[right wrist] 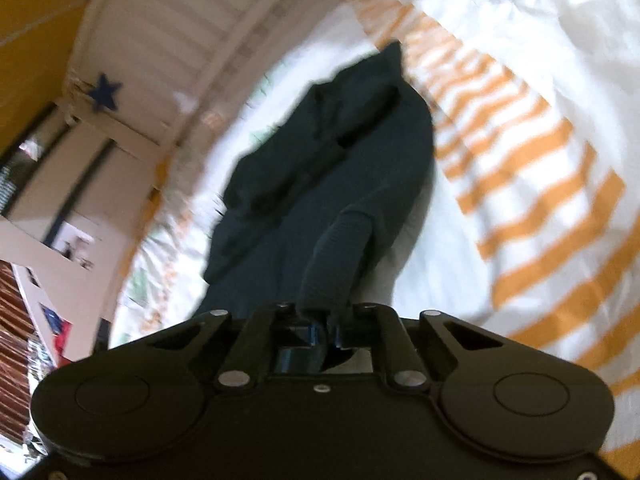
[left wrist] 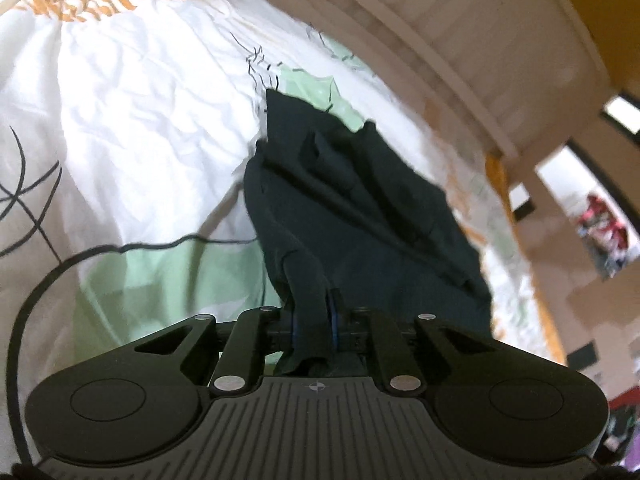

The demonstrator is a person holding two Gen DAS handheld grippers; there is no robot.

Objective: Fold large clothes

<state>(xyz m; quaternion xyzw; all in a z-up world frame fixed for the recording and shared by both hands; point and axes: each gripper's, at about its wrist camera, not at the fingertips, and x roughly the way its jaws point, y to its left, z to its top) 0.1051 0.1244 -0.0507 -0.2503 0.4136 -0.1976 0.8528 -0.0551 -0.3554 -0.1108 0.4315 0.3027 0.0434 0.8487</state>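
Note:
A dark teal garment (left wrist: 352,200) lies bunched on a bed with a white, green and orange cover (left wrist: 140,128). In the left wrist view my left gripper (left wrist: 314,320) is shut on a pinched fold of the garment, which drapes away from the jaws toward the headboard. In the right wrist view the same garment (right wrist: 328,168) stretches ahead, and my right gripper (right wrist: 324,320) is shut on its ribbed edge (right wrist: 340,256). Cloth hides most of both pairs of fingertips.
A white slatted headboard (left wrist: 460,32) runs along the far side of the bed; in the right wrist view the headboard (right wrist: 180,40) carries a blue star sticker (right wrist: 105,92). Orange walls, shelves and clutter lie beyond. A black cable (left wrist: 36,304) curves at left.

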